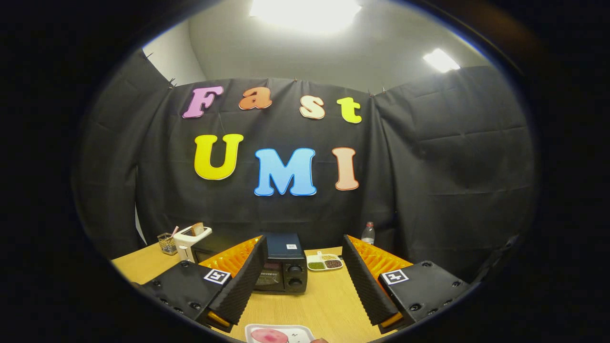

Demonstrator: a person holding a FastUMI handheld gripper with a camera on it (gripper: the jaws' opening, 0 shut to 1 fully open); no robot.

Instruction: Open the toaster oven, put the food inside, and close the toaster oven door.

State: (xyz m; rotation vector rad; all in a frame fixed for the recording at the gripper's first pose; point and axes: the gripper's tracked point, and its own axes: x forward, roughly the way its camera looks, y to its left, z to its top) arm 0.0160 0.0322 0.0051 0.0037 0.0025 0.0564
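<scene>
Gripper view: tongs [302, 281] spread, level.

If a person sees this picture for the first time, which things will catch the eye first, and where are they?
The open hand-held gripper catches the eye first: its two black padded fingers with orange backs stand wide apart over the wooden table, holding nothing. Beyond them sits the black toaster oven, its door closed, with a small white sectioned dish beside it. Nearest the camera, below the fingers, lies a white plate with pink food.
</scene>
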